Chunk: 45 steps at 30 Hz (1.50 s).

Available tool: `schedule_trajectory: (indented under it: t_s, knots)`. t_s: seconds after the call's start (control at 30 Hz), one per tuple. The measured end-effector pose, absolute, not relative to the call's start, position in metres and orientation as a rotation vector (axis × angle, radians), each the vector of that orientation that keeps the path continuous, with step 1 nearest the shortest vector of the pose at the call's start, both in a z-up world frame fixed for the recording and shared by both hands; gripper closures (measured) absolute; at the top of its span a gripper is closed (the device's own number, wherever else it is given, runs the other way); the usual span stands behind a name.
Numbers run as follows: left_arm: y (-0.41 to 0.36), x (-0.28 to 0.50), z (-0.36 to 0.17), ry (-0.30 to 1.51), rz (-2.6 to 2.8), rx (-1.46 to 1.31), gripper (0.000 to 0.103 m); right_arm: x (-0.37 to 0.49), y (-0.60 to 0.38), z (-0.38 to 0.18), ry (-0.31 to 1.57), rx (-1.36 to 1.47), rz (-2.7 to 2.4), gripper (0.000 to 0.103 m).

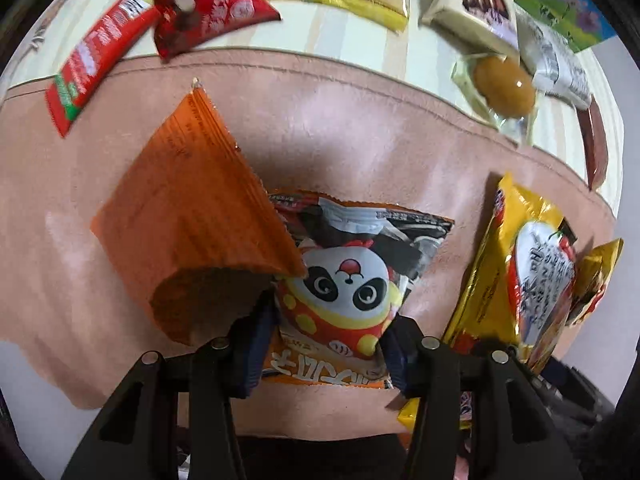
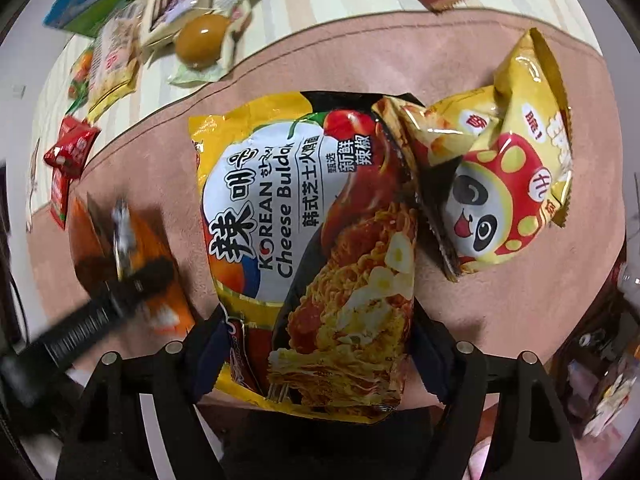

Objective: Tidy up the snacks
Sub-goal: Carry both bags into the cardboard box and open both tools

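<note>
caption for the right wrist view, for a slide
Right hand-held gripper closed on a Korean Cheese Buldak noodle packet above a pink mat, beside a yellow panda snack bag.

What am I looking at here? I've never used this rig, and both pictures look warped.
Each picture comes from a fisheye camera mounted on a handheld two-finger gripper, looking along its fingers; a person carries one per hand.

Left view: the left gripper is closed on an orange panda snack bag, next to a plain orange packet.

Right view: the right gripper grips a yellow Korean Cheese Buldak noodle pack; a yellow panda bag lies beside it.

Everything sits over a pink cloth. Further back are a wrapped brown egg, red packets and a small box.
</note>
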<state>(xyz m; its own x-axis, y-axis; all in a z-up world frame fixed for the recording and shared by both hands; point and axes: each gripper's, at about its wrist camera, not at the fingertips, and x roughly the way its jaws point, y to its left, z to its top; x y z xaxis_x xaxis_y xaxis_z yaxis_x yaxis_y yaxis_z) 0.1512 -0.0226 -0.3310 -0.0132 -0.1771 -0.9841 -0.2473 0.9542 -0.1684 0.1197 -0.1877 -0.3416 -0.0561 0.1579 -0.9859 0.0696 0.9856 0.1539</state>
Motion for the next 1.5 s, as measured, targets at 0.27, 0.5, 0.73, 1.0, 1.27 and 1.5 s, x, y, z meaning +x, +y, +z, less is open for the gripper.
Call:
schedule_trajectory:
  t_s: [0.27,0.5,0.73,1.0,1.27,1.5]
  knots:
    - [-0.02,0.142,-0.294,1.548,0.015,-0.297,0.059,0.113,-0.162,-0.325,1.561,0.119,0.021,0.028]
    - [0.01,0.142,-0.246,1.502,-0.059,-0.332,0.059,0.104,-0.161,-0.294,1.501,0.182,0.014,0.032]
    - [0.044,0.156,-0.194,1.435,-0.085,-0.386,0.059,0.122,-0.159,-0.25,1.416,0.326,0.11,0.032]
    - [0.018,0.205,-0.147,1.314,-0.072,-0.423,0.059,0.19,-0.181,-0.185,1.313,0.384,0.206,0.032]
    - [0.005,0.31,-0.108,1.251,-0.077,-0.385,0.059,0.286,-0.194,-0.121,1.227,0.327,0.273,0.032]
    - [-0.004,0.42,-0.125,1.279,-0.061,-0.322,0.059,0.321,-0.194,-0.094,1.206,0.28,0.282,0.032]
